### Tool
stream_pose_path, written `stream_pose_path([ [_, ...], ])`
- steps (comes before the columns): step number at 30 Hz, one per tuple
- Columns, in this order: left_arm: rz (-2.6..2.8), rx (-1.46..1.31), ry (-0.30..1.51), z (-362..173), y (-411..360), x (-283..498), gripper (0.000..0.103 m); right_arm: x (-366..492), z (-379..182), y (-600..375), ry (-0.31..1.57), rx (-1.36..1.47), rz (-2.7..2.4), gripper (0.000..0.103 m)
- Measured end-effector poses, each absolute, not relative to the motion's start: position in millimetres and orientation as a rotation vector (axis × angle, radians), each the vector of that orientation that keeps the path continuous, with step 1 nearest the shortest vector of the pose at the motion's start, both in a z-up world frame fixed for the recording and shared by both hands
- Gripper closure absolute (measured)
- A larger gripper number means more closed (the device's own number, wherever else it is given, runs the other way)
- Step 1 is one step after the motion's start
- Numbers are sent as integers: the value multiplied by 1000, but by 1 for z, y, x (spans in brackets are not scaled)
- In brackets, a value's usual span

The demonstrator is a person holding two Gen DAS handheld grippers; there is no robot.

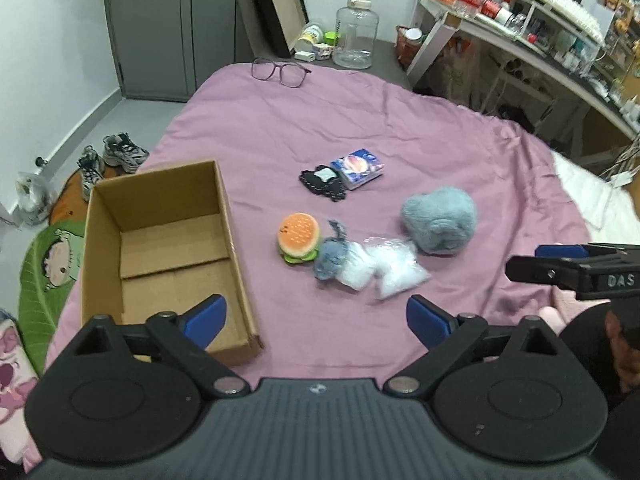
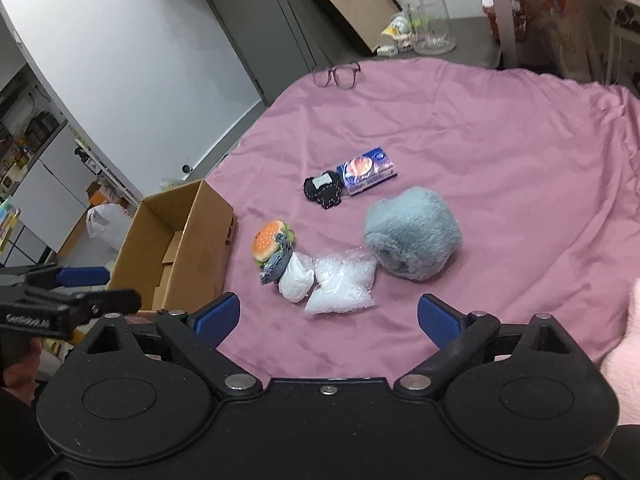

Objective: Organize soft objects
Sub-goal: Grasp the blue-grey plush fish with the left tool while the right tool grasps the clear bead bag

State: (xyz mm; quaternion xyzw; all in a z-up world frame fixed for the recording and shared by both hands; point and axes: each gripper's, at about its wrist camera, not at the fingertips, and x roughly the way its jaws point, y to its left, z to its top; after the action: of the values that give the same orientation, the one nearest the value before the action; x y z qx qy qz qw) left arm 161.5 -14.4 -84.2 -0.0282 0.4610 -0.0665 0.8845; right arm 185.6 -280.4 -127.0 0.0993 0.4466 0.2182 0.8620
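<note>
left gripper [image 1: 316, 320]: jaws spread wide, nothing between the blue pads, held above the near part of the bed, between the box and the toys
right gripper [image 2: 328, 320]: jaws spread wide as well, nothing gripped, held over the bedspread just short of the clear bag
bedspread [image 1: 400, 128]: mauve, wrinkled, carrying every item below
cardboard box [image 1: 100, 240]: open-topped, bare inside, standing at the bed's left edge, well left of the burger toy
burger toy [image 1: 298, 238]: plush, orange bun, touching the small grey plush at its right
small grey plush [image 1: 330, 256]: lying between burger toy and white pouch, touching both
white pouch [image 2: 297, 278]: soft, pressed against the clear bag
clear bag [image 2: 342, 286]: filled with white bits, just beside the grey fluffy ball
grey fluffy ball [image 2: 412, 236]: largest soft piece, right end of the row
tissue pack [image 1: 358, 168]: blue, farther back, touching the black pouch
black pouch [image 1: 322, 182]: dotted edge, white patch on top
glasses [image 1: 280, 70]: at the far edge of the bed
water jug [image 1: 356, 34]: clear, on the floor beyond the bed
</note>
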Motion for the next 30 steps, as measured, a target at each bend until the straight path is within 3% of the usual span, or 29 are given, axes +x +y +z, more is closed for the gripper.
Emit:
stream_pose_path([
  [6, -140, -60, 979, -98, -18, 189, 13, 209, -148, -279, 1007, 257, 479, 8],
  [10, -137, -62, 1005, -111, -22, 207, 23, 225, -166, -277, 1025, 280, 485, 20],
  [14, -161, -17, 1038, -125, -30, 225, 24, 238, -185, -274, 1068, 314, 485, 22],
  [20, -166, -5, 1077, -147, -36, 249, 39, 254, -208, -268, 1079, 338, 498, 24],
  [30, -227, 44, 1154, -176, -57, 279, 49, 270, -248, -268, 1136, 442, 532, 46],
])
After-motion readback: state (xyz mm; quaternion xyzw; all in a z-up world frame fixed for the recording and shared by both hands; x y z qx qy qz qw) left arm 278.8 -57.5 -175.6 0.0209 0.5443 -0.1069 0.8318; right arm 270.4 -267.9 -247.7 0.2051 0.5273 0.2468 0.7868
